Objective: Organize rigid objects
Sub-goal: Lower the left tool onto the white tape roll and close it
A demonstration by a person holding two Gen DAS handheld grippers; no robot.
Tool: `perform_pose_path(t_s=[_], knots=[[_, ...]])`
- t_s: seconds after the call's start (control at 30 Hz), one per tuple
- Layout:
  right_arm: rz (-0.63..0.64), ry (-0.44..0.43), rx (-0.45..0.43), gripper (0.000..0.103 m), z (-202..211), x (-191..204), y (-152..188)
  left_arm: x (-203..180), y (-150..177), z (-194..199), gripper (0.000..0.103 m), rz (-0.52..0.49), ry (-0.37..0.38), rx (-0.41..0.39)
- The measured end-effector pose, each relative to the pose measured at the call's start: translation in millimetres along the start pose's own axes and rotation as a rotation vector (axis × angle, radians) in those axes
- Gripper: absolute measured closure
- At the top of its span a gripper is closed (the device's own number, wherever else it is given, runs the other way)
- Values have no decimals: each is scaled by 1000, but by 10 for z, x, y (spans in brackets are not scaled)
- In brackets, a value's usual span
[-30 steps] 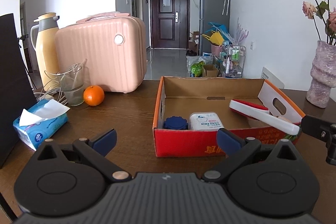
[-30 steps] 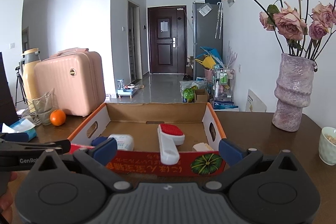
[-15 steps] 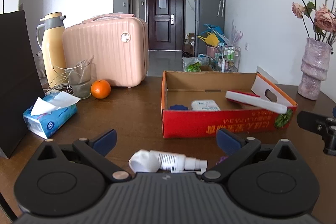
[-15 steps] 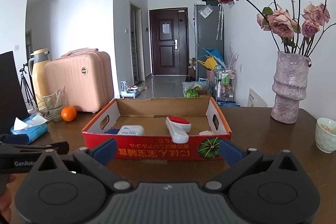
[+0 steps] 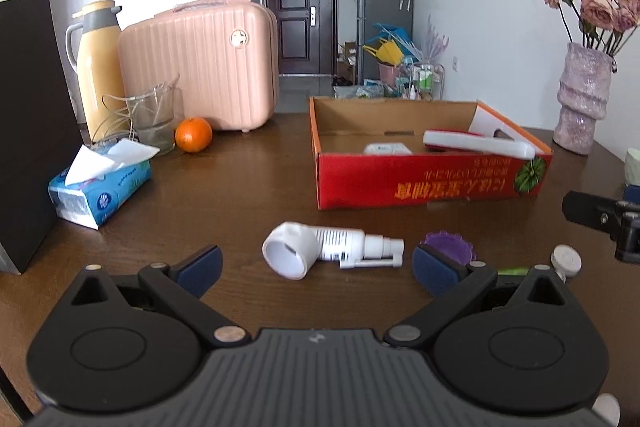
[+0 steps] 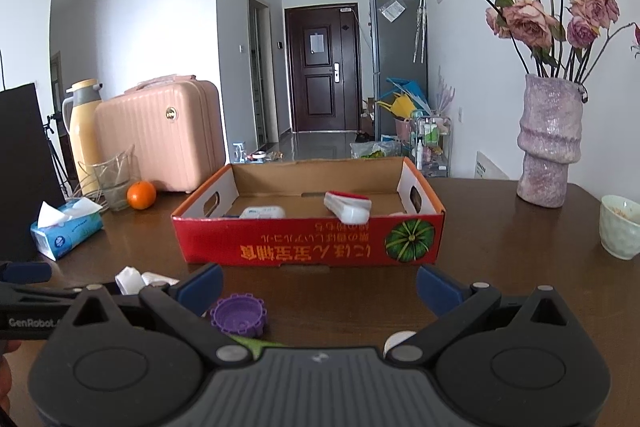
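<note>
Cardboard box (image 5: pixel 420 183), red-printed outside and plain brown inside, sits right of centre on the dark wood table (image 5: pixel 240 187); a white plastic bar with a red face (image 5: pixel 478 143) rests across its rim. Low in the left view, the left gripper (image 5: pixel 316 265) stands wide, empty, a glossy white spray bottle (image 5: pixel 332 249) lying just beyond. The right gripper (image 6: pixel 318 285) also gapes empty; a ridged purple cap (image 6: pixel 239 314) lies lower left.
</note>
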State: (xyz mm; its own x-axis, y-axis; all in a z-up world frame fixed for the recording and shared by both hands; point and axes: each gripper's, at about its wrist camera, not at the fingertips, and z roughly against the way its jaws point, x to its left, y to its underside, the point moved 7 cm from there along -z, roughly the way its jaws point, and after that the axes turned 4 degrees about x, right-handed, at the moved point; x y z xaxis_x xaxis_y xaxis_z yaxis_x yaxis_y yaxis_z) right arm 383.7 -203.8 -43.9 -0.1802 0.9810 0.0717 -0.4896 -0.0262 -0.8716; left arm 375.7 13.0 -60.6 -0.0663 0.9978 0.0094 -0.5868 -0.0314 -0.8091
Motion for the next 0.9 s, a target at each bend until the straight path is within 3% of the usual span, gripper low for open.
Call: perform_pose_path(t_s=[0.43,0.73,0.9], knots=[[-35,8,39,0,-80,-103,111,232,88,-181,0,23,-3,63],[-56,17,54,0,-150,-166,135,272,-51,-433,0,-99,-25,59],[-60,25,71,0,-207,-191,164,324,-59,-738,0,-105,-9,111]])
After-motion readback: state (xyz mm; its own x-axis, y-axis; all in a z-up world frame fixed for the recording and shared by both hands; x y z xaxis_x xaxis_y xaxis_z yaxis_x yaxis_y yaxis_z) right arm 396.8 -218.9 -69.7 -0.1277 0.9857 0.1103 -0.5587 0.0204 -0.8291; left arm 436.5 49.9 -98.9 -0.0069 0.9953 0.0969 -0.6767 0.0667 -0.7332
